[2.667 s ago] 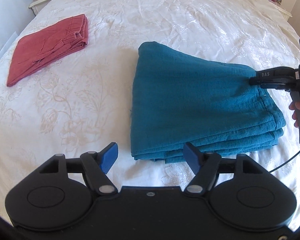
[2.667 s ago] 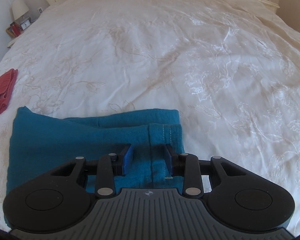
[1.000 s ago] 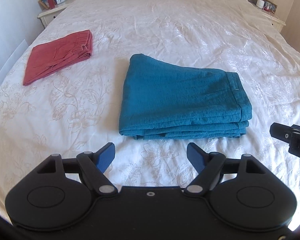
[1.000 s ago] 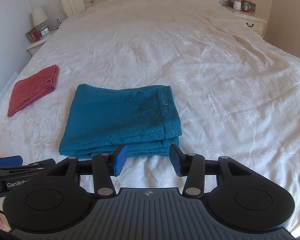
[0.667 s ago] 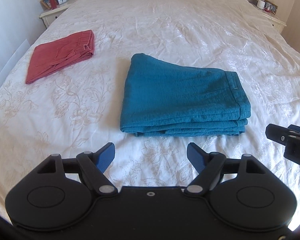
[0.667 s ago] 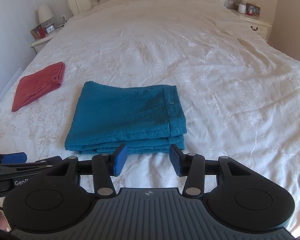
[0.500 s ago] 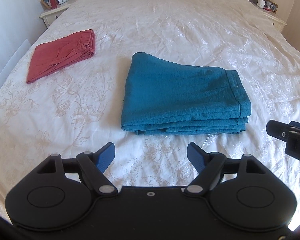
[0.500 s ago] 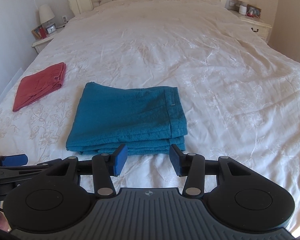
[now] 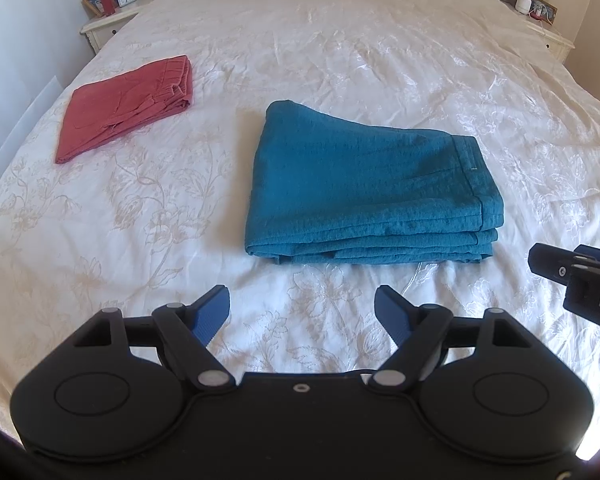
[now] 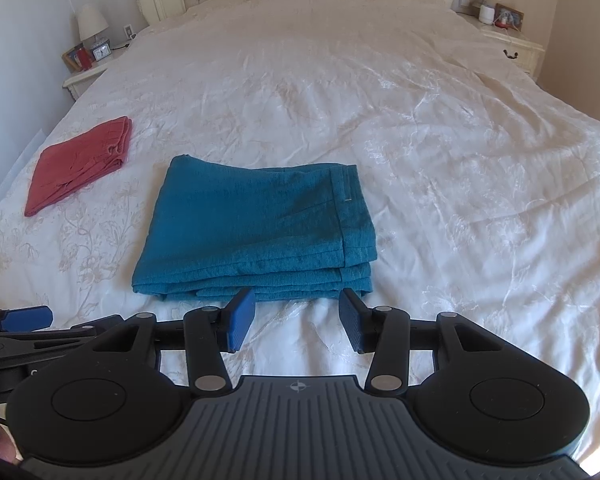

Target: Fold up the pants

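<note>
On the left of the bed [image 9: 340, 40] lies a folded red garment [image 9: 126, 102], apart from the work. Mid-bed, near the front edge, the teal pants [image 9: 364, 188] sit folded in a neat stack, layered edges facing the cameras, waistband to the right. The left gripper [image 9: 302, 314] hangs wide open and empty just short of the stack. The right gripper [image 10: 296, 318] is about half open, also empty, at the stack's near edge. The fold looks complete; doing it well now means leaving the stack untouched, perhaps only squaring its slightly uneven layers.
</note>
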`<move>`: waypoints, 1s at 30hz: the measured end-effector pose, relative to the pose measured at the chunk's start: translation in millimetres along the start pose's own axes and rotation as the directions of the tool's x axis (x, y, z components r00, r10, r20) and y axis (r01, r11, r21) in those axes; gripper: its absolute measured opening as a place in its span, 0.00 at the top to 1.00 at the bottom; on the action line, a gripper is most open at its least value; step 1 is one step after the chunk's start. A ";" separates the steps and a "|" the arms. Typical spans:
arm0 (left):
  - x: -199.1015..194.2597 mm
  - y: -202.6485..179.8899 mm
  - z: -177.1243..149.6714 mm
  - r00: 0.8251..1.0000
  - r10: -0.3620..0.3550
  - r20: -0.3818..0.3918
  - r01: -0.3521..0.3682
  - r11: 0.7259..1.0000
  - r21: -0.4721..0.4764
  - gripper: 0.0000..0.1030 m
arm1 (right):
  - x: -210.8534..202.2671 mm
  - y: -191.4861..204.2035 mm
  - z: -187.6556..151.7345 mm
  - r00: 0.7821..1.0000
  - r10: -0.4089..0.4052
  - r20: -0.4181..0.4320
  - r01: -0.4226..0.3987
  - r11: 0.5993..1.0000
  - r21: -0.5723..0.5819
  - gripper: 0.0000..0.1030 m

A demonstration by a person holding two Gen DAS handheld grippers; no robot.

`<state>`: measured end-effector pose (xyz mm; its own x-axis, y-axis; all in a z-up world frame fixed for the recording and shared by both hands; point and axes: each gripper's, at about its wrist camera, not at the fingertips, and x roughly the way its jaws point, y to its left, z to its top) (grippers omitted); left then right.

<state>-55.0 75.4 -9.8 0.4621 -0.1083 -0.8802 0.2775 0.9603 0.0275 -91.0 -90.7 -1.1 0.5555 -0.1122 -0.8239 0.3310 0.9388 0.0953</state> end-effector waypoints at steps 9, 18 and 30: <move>-1.3 -2.3 -1.3 1.000 0.004 0.004 -0.004 1.000 0.005 0.21 | 1.9 0.8 -1.4 1.000 -0.005 -0.009 0.005 1.000 0.001 0.56; -1.0 -2.7 -0.3 1.000 0.005 -0.005 -0.005 1.000 0.014 0.21 | 8.5 -1.4 -1.7 0.998 -0.044 -0.048 0.044 0.999 0.000 0.56; -0.5 -2.3 -2.3 1.000 0.010 -0.006 -0.010 1.000 0.028 0.20 | 18.4 -8.2 -3.3 0.989 -0.089 -0.122 0.089 0.996 0.000 0.56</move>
<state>-57.8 73.8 -10.5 0.4601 -0.0968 -0.8826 0.2965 0.9537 0.0500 -86.0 -99.4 -18.8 0.4271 -0.1546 -0.8909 0.3794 0.9250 0.0213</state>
